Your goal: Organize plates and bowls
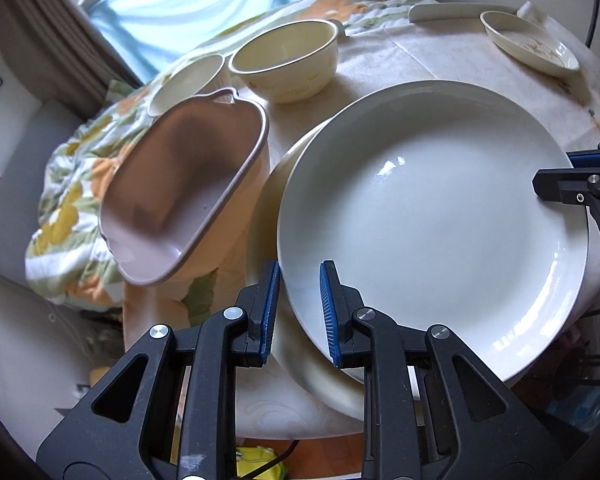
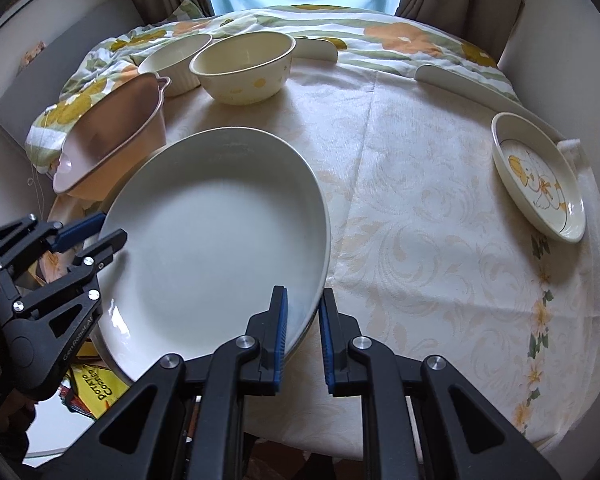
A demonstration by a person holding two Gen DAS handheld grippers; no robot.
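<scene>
A large white plate point(image 1: 432, 224) point(image 2: 216, 240) sits tilted over a second cream plate point(image 1: 268, 208). My left gripper point(image 1: 299, 312) straddles the large plate's near-left rim, its blue pads a little apart from the rim. My right gripper point(image 2: 303, 334) straddles the plate's right rim in the same way; it also shows at the right edge of the left wrist view point(image 1: 572, 178). A pink handled dish point(image 1: 184, 200) point(image 2: 108, 132), a cream bowl point(image 1: 286, 60) point(image 2: 244, 66) and a ribbed white bowl point(image 1: 188, 80) point(image 2: 174, 60) stand behind.
A small duck-patterned plate point(image 2: 538, 176) point(image 1: 530, 42) sits at the table's right edge. White flat pieces point(image 2: 460, 80) lie at the back. A floral cloth point(image 2: 400, 36) bunches along the far and left sides. A snack bag point(image 2: 96, 390) lies below the table edge.
</scene>
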